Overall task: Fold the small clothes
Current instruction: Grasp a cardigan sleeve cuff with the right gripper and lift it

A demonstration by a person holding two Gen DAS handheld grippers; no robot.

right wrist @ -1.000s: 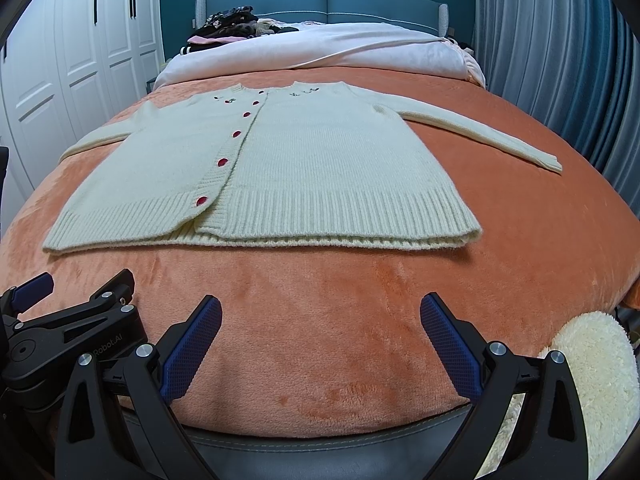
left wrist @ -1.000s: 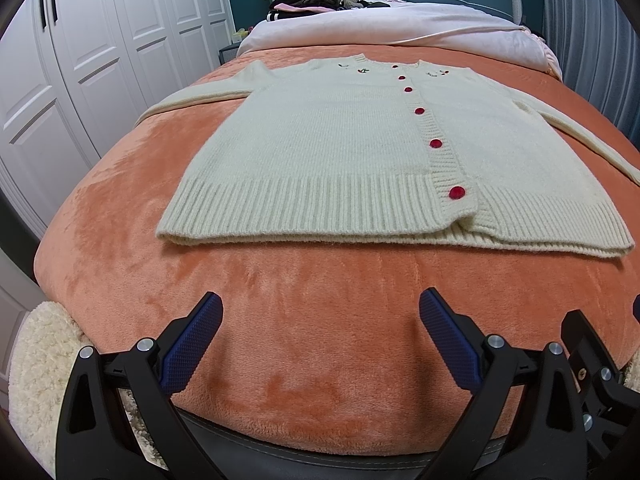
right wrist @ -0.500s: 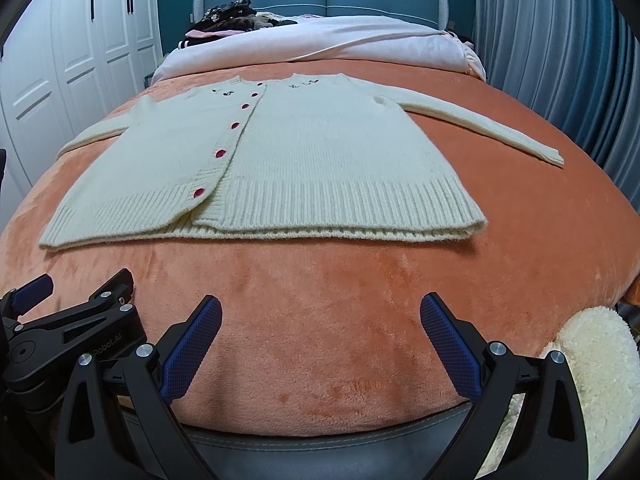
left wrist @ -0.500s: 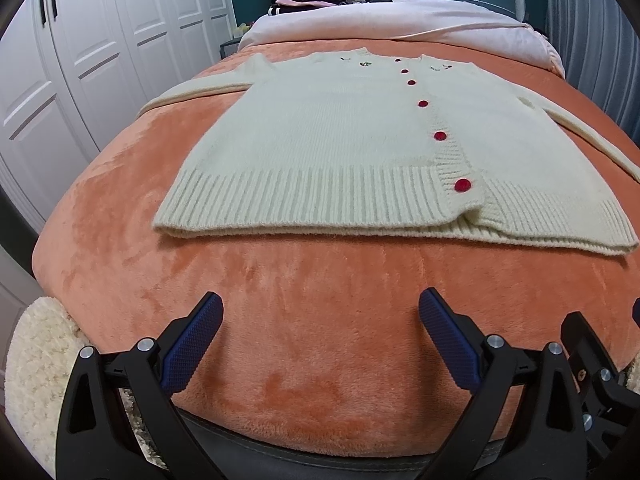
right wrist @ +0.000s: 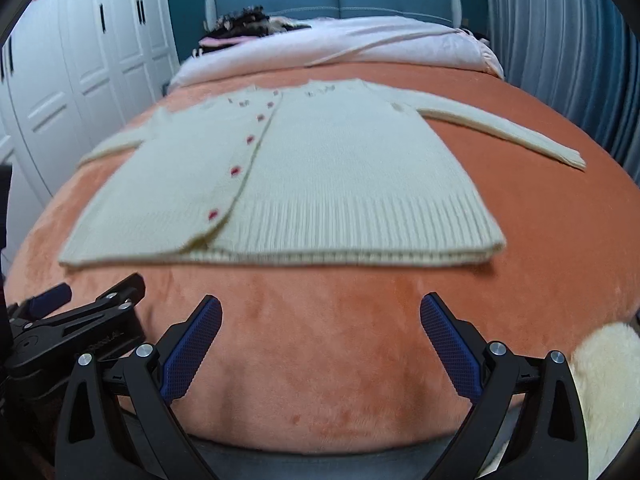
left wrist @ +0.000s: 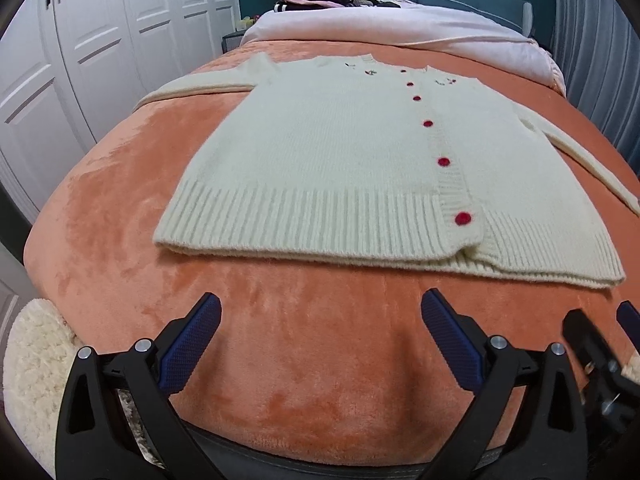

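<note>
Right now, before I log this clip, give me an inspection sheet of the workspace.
Surface: orange plush blanket over the bed.
Job's things: cream cardigan lying flat, buttoned with red buttons, sleeves spread out.
Clutter: dark clothes pile near the headboard; white duvet.
Grippers: left gripper and right gripper both open, empty, short of the hem.
Cables: nothing seen.
Surroundings: white wardrobes, teal wall, grey curtain.

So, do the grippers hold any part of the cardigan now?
No. The left gripper and right gripper are open, short of the cardigan.
</note>
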